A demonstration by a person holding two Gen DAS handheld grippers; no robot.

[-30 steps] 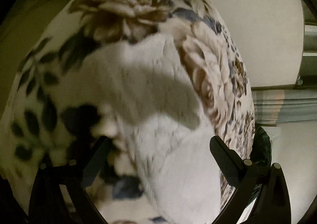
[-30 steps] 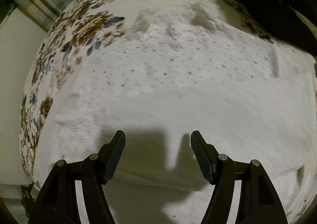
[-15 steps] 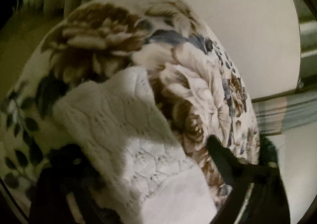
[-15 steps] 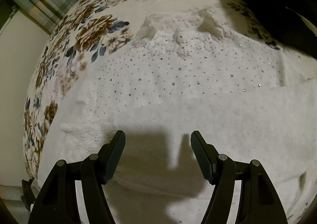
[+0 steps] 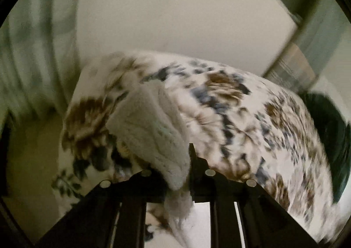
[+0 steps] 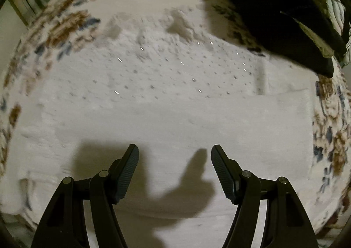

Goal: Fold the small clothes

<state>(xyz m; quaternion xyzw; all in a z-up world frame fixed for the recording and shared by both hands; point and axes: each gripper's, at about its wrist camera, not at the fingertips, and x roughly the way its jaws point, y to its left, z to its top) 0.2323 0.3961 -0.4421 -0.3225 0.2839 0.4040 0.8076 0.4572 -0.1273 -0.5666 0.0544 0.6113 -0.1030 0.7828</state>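
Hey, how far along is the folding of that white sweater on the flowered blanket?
Early stage. Done: the white sweater lies spread on the flowered blanket, and its right side already shows one straight folded edge. In hand: the left tongs are shut on a knit part of it, lifted off the blanket. The right tongs are open above the fabric, holding nothing. Left: laying that part over and the remaining folds.

Left gripper (image 5: 175, 173) fingers pinch white knit garment (image 5: 153, 129) above floral blanket (image 5: 252, 120).
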